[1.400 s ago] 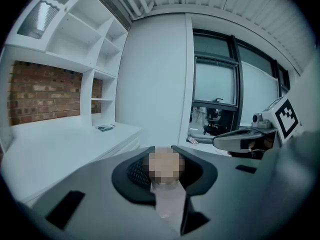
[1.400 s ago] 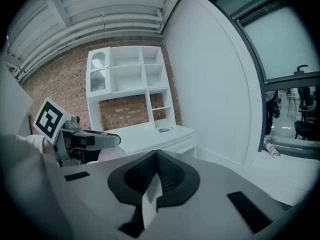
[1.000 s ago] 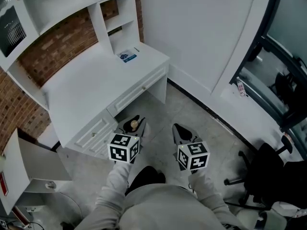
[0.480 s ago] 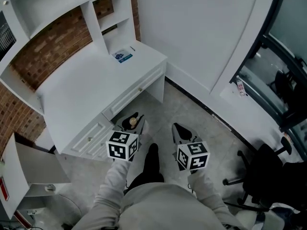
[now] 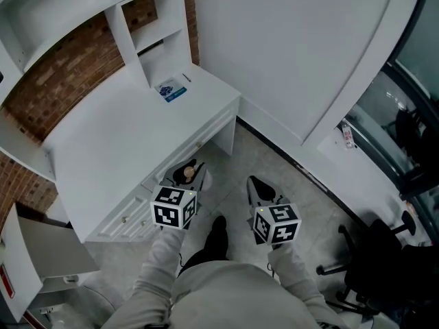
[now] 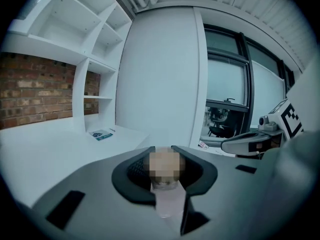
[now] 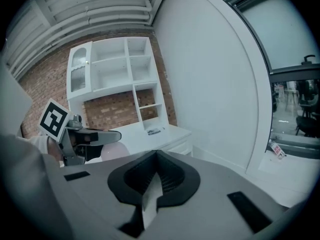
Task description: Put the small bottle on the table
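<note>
A small bottle [image 5: 186, 175] with a tan cap is held upright between the jaws of the left gripper [image 5: 189, 171], low and left of centre in the head view. The jaws are closed against its clear body, as is seen in the left gripper view. The bottle is kept in the air just off the front edge of the white desk [image 5: 103, 149], beside its drawer fronts, and is not set on the desktop. The right gripper [image 5: 256, 186] is held beside it, right of centre; its jaws are pressed together with nothing between them. A small blue-and-white leaflet [image 5: 171, 89] is seen lying at the far corner of the desk, below the white shelf unit [image 5: 123, 26]. A brick wall [image 5: 55, 91] is visible behind the shelves, and a black office chair [image 5: 374, 269] at the lower right.
</note>
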{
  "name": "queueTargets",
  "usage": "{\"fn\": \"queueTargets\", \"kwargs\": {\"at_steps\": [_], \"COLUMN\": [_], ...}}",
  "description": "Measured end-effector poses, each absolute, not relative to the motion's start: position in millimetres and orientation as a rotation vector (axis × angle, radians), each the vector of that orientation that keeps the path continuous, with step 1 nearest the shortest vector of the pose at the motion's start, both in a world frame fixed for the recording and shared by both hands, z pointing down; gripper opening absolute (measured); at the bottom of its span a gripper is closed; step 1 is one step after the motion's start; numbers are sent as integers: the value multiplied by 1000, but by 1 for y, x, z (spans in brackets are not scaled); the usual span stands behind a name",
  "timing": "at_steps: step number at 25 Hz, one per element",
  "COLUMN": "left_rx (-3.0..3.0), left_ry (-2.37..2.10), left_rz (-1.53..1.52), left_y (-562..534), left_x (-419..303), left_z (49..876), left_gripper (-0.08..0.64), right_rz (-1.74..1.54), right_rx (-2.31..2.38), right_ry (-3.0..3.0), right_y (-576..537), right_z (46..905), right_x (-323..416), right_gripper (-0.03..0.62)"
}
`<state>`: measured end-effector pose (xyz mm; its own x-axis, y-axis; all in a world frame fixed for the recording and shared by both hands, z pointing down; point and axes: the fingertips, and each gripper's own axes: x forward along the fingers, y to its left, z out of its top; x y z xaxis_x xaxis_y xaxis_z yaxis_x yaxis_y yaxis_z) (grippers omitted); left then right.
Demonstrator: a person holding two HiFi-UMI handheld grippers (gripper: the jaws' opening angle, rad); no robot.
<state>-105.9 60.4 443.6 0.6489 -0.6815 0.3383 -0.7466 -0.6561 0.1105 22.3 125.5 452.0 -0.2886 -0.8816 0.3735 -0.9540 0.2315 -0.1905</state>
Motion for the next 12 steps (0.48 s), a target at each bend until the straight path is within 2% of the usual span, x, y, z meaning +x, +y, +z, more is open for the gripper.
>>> {"fn": "queueTargets", "kwargs": {"at_steps": [12], "left_rx": [2639], "left_ry": [-1133], "left_rz": [394], "left_y": [-53], "left_x": [-97], "left_z": [442], "left_gripper": [110], "right_rz": [571], "right_rx": [1780], "right_ry": [-2280], "right_y": [18], "right_z": [447], "right_x": [32], "right_gripper": [28]}}
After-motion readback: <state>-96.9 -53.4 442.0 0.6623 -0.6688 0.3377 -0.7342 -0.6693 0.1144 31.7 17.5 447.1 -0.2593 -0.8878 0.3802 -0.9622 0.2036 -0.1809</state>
